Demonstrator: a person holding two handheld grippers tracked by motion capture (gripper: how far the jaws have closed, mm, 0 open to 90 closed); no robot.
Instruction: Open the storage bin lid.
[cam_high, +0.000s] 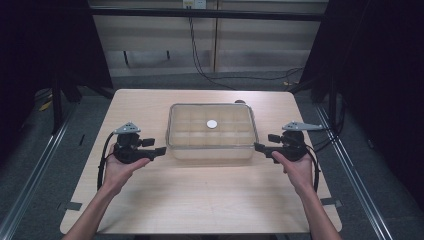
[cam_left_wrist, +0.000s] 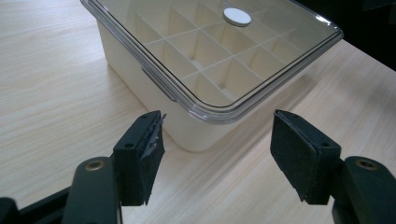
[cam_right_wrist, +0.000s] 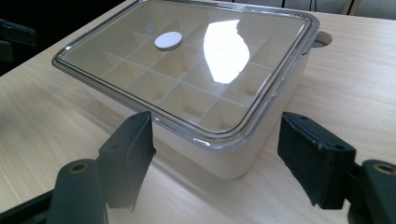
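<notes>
I held my left tool (cam_high: 161, 150) and right tool (cam_high: 258, 146) at either near corner of the lidded box (cam_high: 211, 131) in the middle of the table (cam_high: 200, 200). Both tools stood wide apart and held nothing. A white disc (cam_high: 212, 123) lay on the clear lid (cam_left_wrist: 261, 56).

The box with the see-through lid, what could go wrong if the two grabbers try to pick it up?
1. The clear lid overhangs the cream box. A hand-held gripper pinching just that rim might lift the lid off, leaving the box behind.
2. The left hand-held gripper and right hand-held gripper are open at opposite ends. Uneven lifting could tilt the box.
3. The lid looks glossy, so it may slip.
</notes>
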